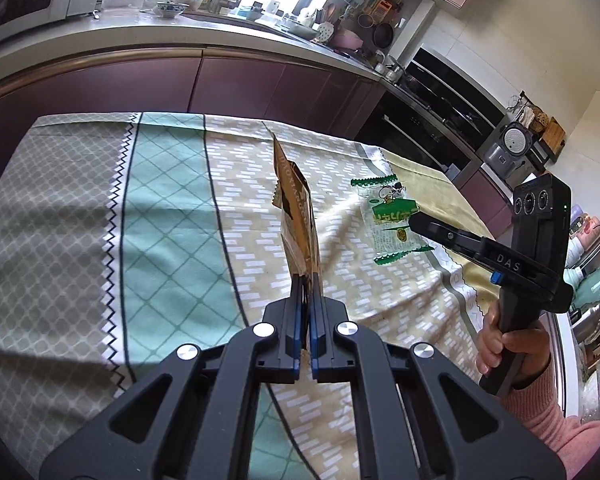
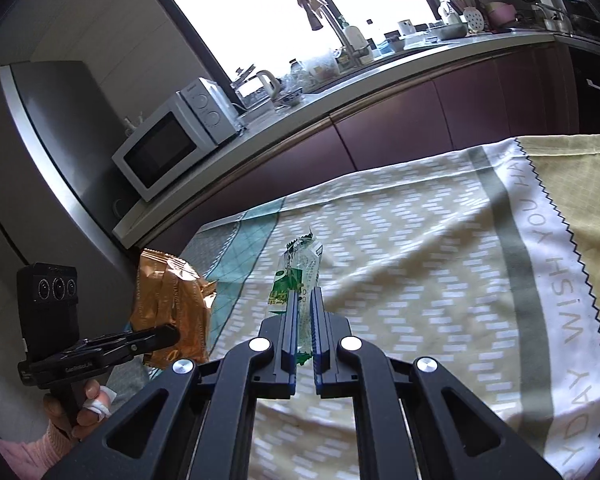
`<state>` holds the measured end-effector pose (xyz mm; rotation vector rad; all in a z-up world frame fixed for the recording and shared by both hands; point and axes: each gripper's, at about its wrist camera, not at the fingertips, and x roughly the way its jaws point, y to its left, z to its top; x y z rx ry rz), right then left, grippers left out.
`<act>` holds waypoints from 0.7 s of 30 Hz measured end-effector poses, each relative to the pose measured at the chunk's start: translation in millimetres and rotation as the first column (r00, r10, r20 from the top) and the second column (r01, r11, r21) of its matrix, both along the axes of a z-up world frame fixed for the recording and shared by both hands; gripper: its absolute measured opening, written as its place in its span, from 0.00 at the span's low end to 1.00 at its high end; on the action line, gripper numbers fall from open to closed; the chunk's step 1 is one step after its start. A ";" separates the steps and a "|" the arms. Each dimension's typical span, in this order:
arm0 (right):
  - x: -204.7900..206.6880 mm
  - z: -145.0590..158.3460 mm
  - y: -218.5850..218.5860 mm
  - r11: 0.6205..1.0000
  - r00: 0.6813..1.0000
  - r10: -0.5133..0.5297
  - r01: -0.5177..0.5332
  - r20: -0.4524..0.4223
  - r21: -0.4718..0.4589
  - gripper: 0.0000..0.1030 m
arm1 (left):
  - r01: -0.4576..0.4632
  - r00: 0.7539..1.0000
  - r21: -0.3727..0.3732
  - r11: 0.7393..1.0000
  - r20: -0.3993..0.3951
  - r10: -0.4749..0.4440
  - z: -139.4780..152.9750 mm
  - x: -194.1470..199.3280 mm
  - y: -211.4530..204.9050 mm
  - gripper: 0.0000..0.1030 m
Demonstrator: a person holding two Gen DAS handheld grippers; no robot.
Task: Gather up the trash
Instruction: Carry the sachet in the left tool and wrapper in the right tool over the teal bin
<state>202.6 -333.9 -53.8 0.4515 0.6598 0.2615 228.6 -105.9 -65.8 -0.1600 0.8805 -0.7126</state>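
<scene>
My left gripper (image 1: 309,276) is shut on a brown-gold snack wrapper (image 1: 296,216), held upright above the patterned tablecloth (image 1: 172,208). It also shows in the right wrist view (image 2: 168,300), gripped at the left. My right gripper (image 2: 305,294) is shut on a green-and-white candy wrapper (image 2: 300,276), held edge-on above the cloth. In the left wrist view the green wrapper (image 1: 388,216) shows flat-faced at the tip of the right gripper (image 1: 414,220).
The tablecloth (image 2: 420,240) covers the table. Behind runs a kitchen counter (image 1: 180,28) with purple cabinets, a microwave (image 2: 172,136), a kettle, a sink tap (image 2: 320,12) and dishes. A fridge (image 2: 40,128) stands at the left, ovens (image 1: 440,100) at the right.
</scene>
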 end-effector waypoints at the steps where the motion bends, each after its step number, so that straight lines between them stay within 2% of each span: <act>1: -0.8 1.7 7.6 1.000 1.000 0.015 -0.015 0.006 0.005 0.05 | -0.008 1.000 0.007 1.000 0.009 0.008 2.2 -3.6 5.6 0.03; 11: 1.3 8.3 79.3 0.988 0.989 0.145 -0.146 0.028 0.045 0.03 | -0.098 0.991 0.059 0.993 0.094 0.092 18.8 -33.2 74.3 0.03; 21: 4.4 16.5 135.7 0.969 0.970 0.238 -0.240 0.044 0.058 0.03 | -0.193 0.976 0.074 0.978 0.118 0.184 23.8 -49.7 148.4 0.03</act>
